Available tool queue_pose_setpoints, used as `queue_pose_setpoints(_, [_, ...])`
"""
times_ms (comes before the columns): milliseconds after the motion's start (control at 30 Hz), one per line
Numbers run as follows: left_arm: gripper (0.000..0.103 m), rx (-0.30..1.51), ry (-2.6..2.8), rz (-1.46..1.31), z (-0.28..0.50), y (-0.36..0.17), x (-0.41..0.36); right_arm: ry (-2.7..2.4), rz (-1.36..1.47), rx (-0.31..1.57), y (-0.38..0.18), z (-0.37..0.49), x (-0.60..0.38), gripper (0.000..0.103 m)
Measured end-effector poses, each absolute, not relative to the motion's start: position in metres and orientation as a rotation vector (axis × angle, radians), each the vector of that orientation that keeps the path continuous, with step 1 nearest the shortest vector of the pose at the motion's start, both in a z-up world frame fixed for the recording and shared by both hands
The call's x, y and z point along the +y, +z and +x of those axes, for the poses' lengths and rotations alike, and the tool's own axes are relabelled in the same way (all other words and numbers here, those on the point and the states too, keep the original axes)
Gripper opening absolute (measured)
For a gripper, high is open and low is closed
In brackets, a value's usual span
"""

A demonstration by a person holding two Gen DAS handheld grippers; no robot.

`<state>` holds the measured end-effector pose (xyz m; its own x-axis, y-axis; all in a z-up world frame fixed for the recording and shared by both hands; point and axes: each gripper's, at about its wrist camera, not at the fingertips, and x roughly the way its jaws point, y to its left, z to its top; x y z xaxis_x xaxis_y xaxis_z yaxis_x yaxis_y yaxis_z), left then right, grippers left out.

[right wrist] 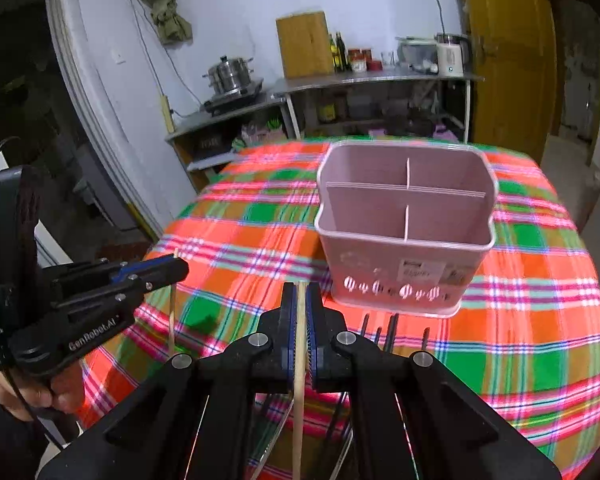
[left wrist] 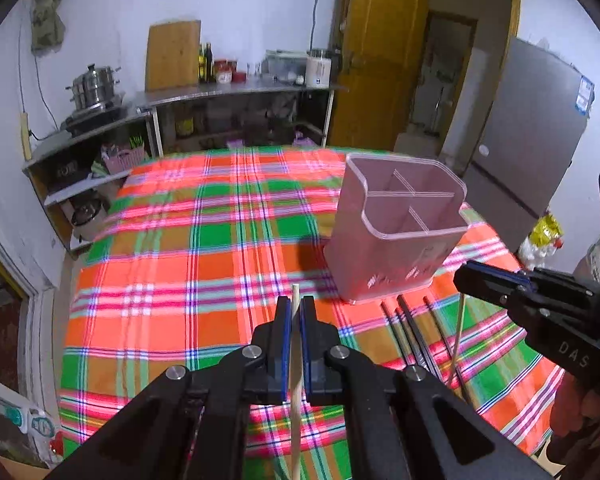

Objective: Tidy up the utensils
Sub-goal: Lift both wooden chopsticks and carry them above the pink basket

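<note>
A pink plastic utensil holder (left wrist: 396, 236) with several compartments stands empty on the plaid tablecloth; it also shows in the right wrist view (right wrist: 406, 236). My left gripper (left wrist: 297, 305) is shut on a light wooden chopstick (left wrist: 296, 408), held upright above the cloth, left of the holder. My right gripper (right wrist: 299, 292) is shut on another wooden chopstick (right wrist: 299, 392), just in front of the holder. Several dark chopsticks (left wrist: 416, 336) lie on the cloth before the holder, also seen in the right wrist view (right wrist: 390, 330). Each gripper shows in the other's view: the right (left wrist: 464, 276), the left (right wrist: 180, 266).
The table (left wrist: 160, 240) carries a red, green and orange plaid cloth. Behind it stand steel shelves (left wrist: 236, 96) with pots, bottles and a wooden board. A wooden door (left wrist: 380, 52) and a grey fridge (left wrist: 532, 128) are at the right.
</note>
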<state>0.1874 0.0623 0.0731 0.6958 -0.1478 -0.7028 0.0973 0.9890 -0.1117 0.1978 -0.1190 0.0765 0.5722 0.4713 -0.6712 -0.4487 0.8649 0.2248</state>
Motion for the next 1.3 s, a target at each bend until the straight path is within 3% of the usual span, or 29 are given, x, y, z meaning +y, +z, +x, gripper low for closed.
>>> queue_pose_setpoints(767, [0.005, 0.781, -0.183, -0.013, 0.120, 0.108, 0.044, 0.546, -0.003, 0.710, 0.108, 0.143, -0.149, 0.004])
queue_pose_setpoints(1300, [0.004, 0.701, -0.251, -0.096, 0.170, 0.150, 0.028, 0.486, 0.063, 0.601, 0.144, 0.174, -0.179, 0.004])
